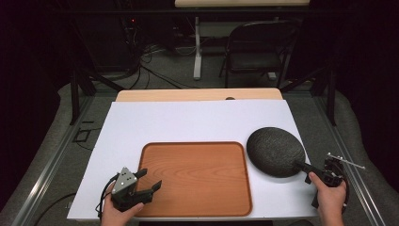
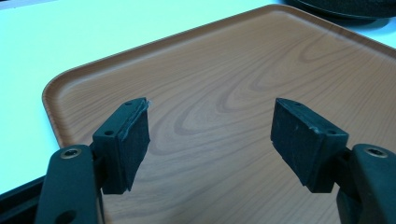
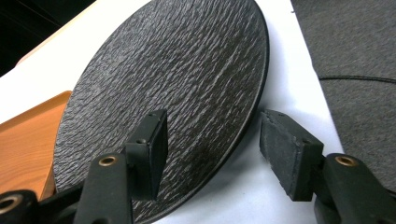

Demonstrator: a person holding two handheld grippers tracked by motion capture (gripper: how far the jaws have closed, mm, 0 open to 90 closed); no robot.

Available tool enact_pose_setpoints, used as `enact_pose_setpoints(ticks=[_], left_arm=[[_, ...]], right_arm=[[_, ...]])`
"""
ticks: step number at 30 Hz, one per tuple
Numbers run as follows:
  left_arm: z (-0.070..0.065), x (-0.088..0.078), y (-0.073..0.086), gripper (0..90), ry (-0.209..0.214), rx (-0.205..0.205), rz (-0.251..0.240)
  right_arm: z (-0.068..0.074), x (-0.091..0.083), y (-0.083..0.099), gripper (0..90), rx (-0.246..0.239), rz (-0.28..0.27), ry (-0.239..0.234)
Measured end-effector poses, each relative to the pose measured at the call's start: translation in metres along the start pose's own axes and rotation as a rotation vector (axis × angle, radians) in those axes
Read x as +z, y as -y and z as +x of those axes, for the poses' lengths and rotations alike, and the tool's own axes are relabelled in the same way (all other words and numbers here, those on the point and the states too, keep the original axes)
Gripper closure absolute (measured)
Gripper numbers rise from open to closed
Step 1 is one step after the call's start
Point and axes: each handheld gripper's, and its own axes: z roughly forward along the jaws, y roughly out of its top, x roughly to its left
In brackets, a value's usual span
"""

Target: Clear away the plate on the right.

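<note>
One dark plate [image 3: 168, 84], stiff, rough-textured and judged fairly heavy and breakable, lies flat just beyond the right gripper [image 3: 212, 154], whose spread jaws straddle its near rim; that rim is best pinched. The left gripper [image 2: 210, 135] is held spread over the tray [image 2: 243, 70], beside the plate. A white tabletop [image 1: 188, 122] is underneath; a chair [image 1: 259, 47] is seen beyond.

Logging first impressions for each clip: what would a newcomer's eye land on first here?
Probably the dark textured round plate on the white table, right of the empty wooden tray. The right gripper straddles the plate's near rim with jaws open, one over the plate and one outside it. The left gripper hovers open over the tray's near-left corner.
</note>
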Motion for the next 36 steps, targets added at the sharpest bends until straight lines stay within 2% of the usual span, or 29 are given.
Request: enact_pose_setpoints(ticks=[4,8,11,26,31,36], left_arm=[[-0.0003,0.0002,0.0001,28.3,-0.004,-0.001,-0.002],[-0.0003,0.0006,0.0001,28.3,-0.005,-0.001,0.0],[-0.0003,0.001,0.0002,28.3,-0.005,0.0,0.001],[-0.0002,0.0011,0.0,28.4,-0.001,0.0,0.003],[-0.0003,0.0011,0.0,28.4,0.0,-0.001,0.003],[-0.0005,0.0013,0.0001,28.4,0.0,-0.003,0.004]], right_arm=[[0.0005,0.0021,0.001,42.7,0.029,0.016,-0.018],[-0.0002,0.0043,0.0013,43.3,0.029,0.01,-0.034],[0.0021,0.0065,0.0018,43.3,0.055,0.01,-0.048],[-0.001,0.0088,0.0018,44.7,0.076,-0.001,-0.063],[-0.0013,0.009,0.0021,53.6,0.081,-0.005,-0.033],[-0.0043,0.0086,0.0021,62.2,0.097,-0.005,-0.025]])
